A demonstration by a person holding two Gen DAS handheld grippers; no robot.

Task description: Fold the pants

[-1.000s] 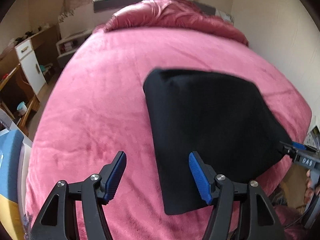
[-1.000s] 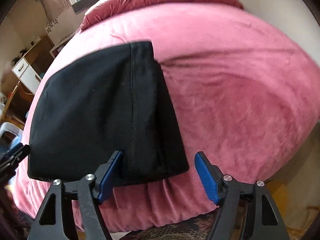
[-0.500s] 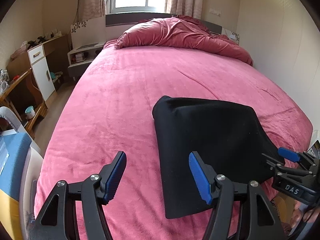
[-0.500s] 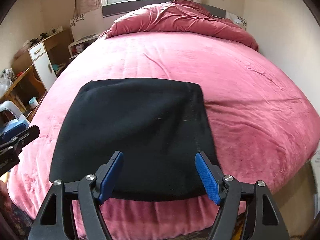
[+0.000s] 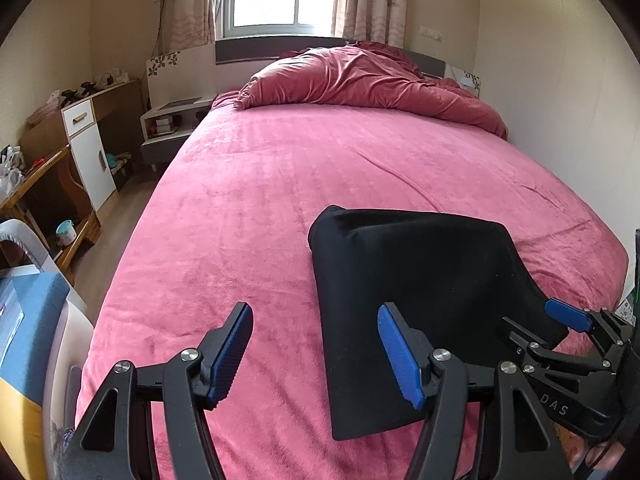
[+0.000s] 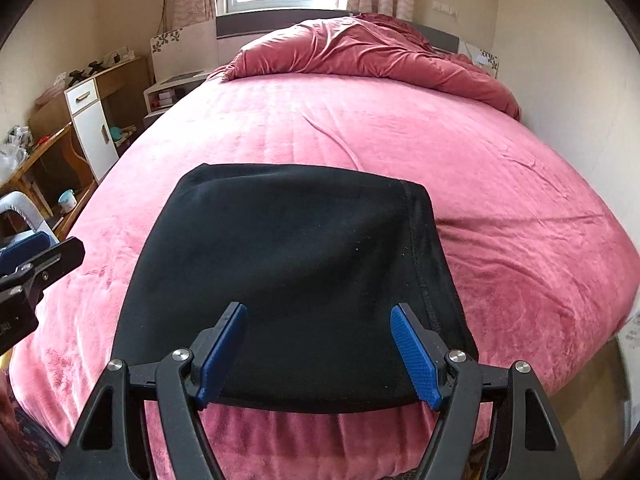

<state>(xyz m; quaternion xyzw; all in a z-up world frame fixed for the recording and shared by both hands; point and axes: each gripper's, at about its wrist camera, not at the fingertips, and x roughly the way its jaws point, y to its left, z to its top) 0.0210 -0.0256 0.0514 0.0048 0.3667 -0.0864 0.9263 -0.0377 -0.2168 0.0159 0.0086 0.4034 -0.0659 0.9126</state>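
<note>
The black pants (image 5: 416, 280) lie folded into a compact rectangle on the pink bed (image 5: 280, 184), near its front edge; they also show in the right wrist view (image 6: 296, 264). My left gripper (image 5: 316, 354) is open and empty, held back from the bed at the pants' left front corner. My right gripper (image 6: 318, 354) is open and empty, held just short of the pants' front edge. The right gripper also shows at the right of the left wrist view (image 5: 568, 344), and the left gripper at the left edge of the right wrist view (image 6: 36, 272).
A crumpled red duvet (image 5: 360, 80) lies at the head of the bed under the window. A wall runs along the bed's right side. A white cabinet (image 5: 90, 152), wooden desk and nightstand (image 5: 168, 124) stand left, with a blue-topped object (image 5: 28, 320) near my left gripper.
Both grippers have pulled back and risen away from the pants, so the whole bed and room come into view. The folded pants have stayed in place.
</note>
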